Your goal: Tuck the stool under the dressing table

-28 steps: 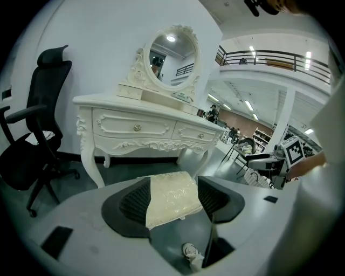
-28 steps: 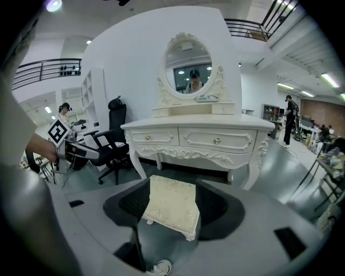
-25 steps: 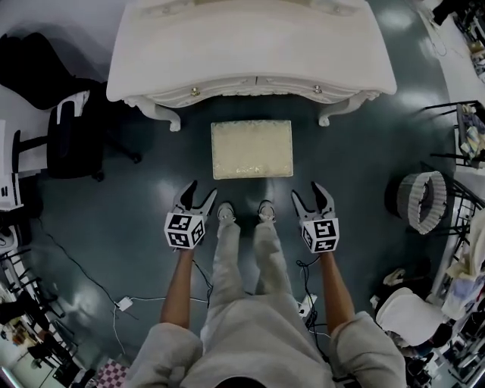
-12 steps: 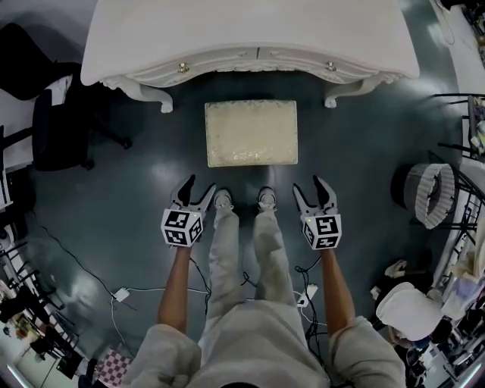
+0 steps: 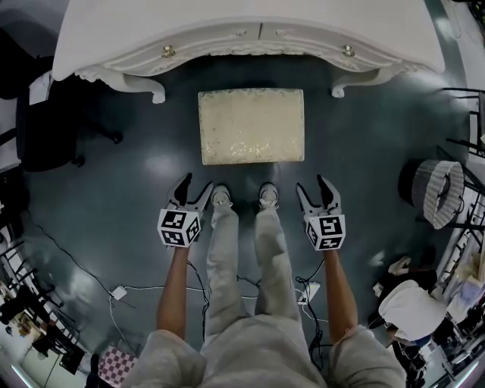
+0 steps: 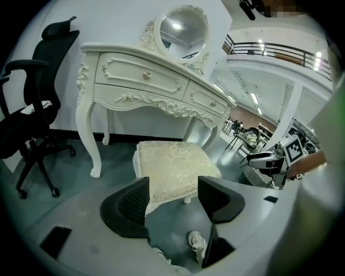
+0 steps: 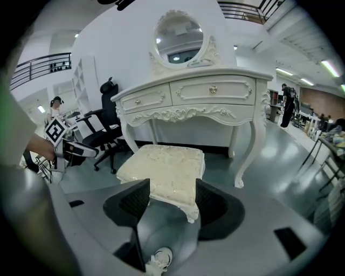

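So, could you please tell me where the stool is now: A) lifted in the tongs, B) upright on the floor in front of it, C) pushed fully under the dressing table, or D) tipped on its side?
B: the head view shows the stool upright, with bare floor between it and the dressing table.

Round the edges: a black office chair (image 5: 45, 129) sits off to the left on the dark, shiny floor (image 5: 121, 204). A thin cable (image 5: 72, 261) snakes across that floor to a small white adapter (image 5: 118, 292). Over on the right there's a round basket (image 5: 438, 193) with a pale lining, and a white chair (image 5: 413, 307) nearer the corner. A balcony railing (image 6: 280, 51) shows up high in the left gripper view.
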A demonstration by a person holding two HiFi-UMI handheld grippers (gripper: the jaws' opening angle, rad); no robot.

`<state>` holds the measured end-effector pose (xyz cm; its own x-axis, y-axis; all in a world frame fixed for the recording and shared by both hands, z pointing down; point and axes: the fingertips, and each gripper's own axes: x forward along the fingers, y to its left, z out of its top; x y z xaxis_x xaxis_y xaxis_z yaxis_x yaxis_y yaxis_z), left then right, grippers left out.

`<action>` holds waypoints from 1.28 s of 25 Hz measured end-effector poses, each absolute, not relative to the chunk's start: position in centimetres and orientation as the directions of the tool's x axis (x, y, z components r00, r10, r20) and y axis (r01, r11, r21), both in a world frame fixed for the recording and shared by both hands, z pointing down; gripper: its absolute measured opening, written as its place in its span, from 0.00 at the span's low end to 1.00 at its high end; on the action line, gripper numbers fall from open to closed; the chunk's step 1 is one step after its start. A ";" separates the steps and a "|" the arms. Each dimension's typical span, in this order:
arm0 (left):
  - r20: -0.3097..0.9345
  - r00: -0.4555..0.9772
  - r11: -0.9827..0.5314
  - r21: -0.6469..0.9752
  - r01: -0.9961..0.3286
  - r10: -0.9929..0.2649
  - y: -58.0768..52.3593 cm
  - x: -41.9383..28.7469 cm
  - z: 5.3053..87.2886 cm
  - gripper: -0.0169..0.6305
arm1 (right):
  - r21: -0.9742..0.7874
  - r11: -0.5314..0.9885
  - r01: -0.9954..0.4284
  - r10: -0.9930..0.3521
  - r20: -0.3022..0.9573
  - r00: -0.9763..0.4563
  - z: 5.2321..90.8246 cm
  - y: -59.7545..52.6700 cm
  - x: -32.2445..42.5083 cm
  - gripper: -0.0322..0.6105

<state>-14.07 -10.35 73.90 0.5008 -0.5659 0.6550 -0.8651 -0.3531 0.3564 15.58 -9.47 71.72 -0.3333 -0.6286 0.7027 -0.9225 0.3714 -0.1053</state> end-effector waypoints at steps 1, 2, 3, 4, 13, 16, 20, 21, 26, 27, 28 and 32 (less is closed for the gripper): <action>0.657 0.503 -0.355 0.357 -0.864 -0.562 -10.3 -14.0 74.5 0.42 | -0.106 0.370 -0.923 -0.626 0.705 -0.332 72.4 -9.4 15.6 0.44; 0.658 0.505 -0.358 0.358 -0.862 -0.558 -10.3 -13.8 75.1 0.42 | -0.108 0.368 -0.924 -0.625 0.707 -0.331 73.0 -9.3 15.7 0.44; 0.660 0.508 -0.362 0.358 -0.861 -0.554 -10.2 -13.8 75.7 0.42 | -0.109 0.367 -0.924 -0.623 0.709 -0.330 73.5 -9.3 15.7 0.44; 0.661 0.509 -0.364 0.359 -0.860 -0.551 -10.2 -13.7 76.2 0.42 | -0.109 0.365 -0.924 -0.623 0.710 -0.330 74.0 -9.3 15.7 0.44; 0.674 0.511 -0.376 0.352 -0.857 -0.534 -10.3 -13.5 80.6 0.42 | -0.116 0.354 -0.928 -0.609 0.724 -0.323 78.8 -9.3 16.1 0.44; 0.678 0.507 -0.373 0.350 -0.859 -0.532 -10.1 -13.8 81.9 0.42 | -0.115 0.351 -0.929 -0.607 0.728 -0.319 80.3 -9.3 16.2 0.44; 0.684 0.503 -0.371 0.347 -0.861 -0.528 -9.7 -14.0 83.8 0.42 | -0.106 0.347 -0.932 -0.605 0.734 -0.308 82.3 -9.5 16.8 0.45; 0.686 0.504 -0.373 0.347 -0.861 -0.525 -9.5 -14.0 84.3 0.42 | -0.103 0.348 -0.932 -0.604 0.736 -0.307 82.8 -9.5 17.0 0.45; 0.692 0.506 -0.387 0.339 -0.858 -0.515 -9.5 -14.1 87.0 0.42 | -0.087 0.350 -0.933 -0.600 0.744 -0.295 85.5 -9.8 17.5 0.45; 0.692 0.506 -0.388 0.338 -0.857 -0.515 -9.7 -14.1 87.4 0.42 | -0.085 0.353 -0.932 -0.599 0.744 -0.295 86.0 -9.9 17.5 0.46; 0.691 0.507 -0.390 0.338 -0.857 -0.515 -9.8 -14.1 87.9 0.42 | -0.083 0.355 -0.931 -0.598 0.745 -0.294 86.5 -10.0 17.5 0.46; 0.692 0.509 -0.393 0.338 -0.855 -0.512 -9.7 -14.2 89.5 0.42 | -0.080 0.366 -0.927 -0.590 0.751 -0.298 88.2 -9.8 17.4 0.46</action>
<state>-14.20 -9.73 89.54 0.5091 -0.5117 0.6921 -0.8550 -0.3934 0.3380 17.38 -9.84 88.18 -0.2980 -0.5897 0.7506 -0.9270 0.3663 -0.0802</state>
